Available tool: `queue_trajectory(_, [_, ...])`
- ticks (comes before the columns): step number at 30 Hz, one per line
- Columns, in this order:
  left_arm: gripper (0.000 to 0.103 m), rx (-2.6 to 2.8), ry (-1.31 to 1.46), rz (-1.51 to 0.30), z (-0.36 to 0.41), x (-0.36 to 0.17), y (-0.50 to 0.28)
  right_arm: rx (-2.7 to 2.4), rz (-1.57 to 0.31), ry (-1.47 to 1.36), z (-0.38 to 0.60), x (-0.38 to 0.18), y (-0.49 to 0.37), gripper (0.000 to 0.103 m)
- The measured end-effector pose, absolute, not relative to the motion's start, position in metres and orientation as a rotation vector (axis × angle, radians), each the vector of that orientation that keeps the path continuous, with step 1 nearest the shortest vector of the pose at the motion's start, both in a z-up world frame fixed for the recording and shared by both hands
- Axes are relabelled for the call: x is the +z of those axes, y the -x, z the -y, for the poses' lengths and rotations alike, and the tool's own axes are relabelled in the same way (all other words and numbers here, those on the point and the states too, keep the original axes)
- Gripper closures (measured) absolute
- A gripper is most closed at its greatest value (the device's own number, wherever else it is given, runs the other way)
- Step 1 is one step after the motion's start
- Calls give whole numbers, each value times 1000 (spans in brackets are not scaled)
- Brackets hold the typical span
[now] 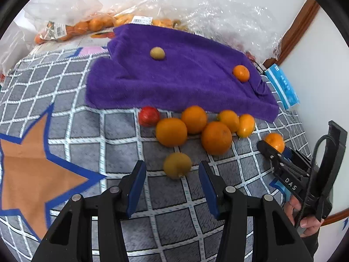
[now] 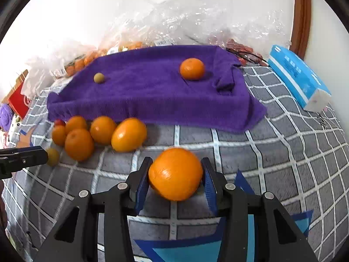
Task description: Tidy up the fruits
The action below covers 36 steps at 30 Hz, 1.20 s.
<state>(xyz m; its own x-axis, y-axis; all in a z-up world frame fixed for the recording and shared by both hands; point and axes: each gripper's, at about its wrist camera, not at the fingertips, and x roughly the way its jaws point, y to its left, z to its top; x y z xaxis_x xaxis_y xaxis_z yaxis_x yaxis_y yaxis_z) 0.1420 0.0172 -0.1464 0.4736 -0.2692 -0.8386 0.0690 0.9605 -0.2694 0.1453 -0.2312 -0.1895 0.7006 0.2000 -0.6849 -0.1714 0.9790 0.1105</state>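
Both fisheye views angled steeply down along own jaws, close above the checked rug [image 1: 122,131]. Left view from the rug's left part, right view from further right. Shared: purple towel [image 1: 185,80], orange pile [image 2: 102,128], plastic bags [image 2: 174,21], blue pack [image 2: 298,78].

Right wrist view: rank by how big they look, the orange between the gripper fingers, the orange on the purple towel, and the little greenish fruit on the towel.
1. Orange between the fingers, though nearness inflates it.
2. Orange on the purple towel.
3. Greenish fruit, clearly smallest.
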Motion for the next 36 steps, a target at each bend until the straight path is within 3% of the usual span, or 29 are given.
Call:
queue_trajectory(1, [56, -199, 210, -1058, -16, -149, -142, 206, -762, -50, 233, -189, -145, 59])
queue_trajectory(3, [69, -195, 216, -1044, -14, -152, -142, 204, -770, -71, 237, -191, -147, 59])
queue_trajectory(6, [75, -189, 193, -1020, -10, -154, -142, 204, -769, -72, 238, -191, -146, 59])
queue_trajectory(18, [75, -144, 77, -868, 4, -160, -124, 173, -771, 5, 229, -189, -144, 60])
queue_trajectory(36, [76, -164, 140, -857, -4, -161, -121, 154, -769, 34, 224, -188, -144, 60])
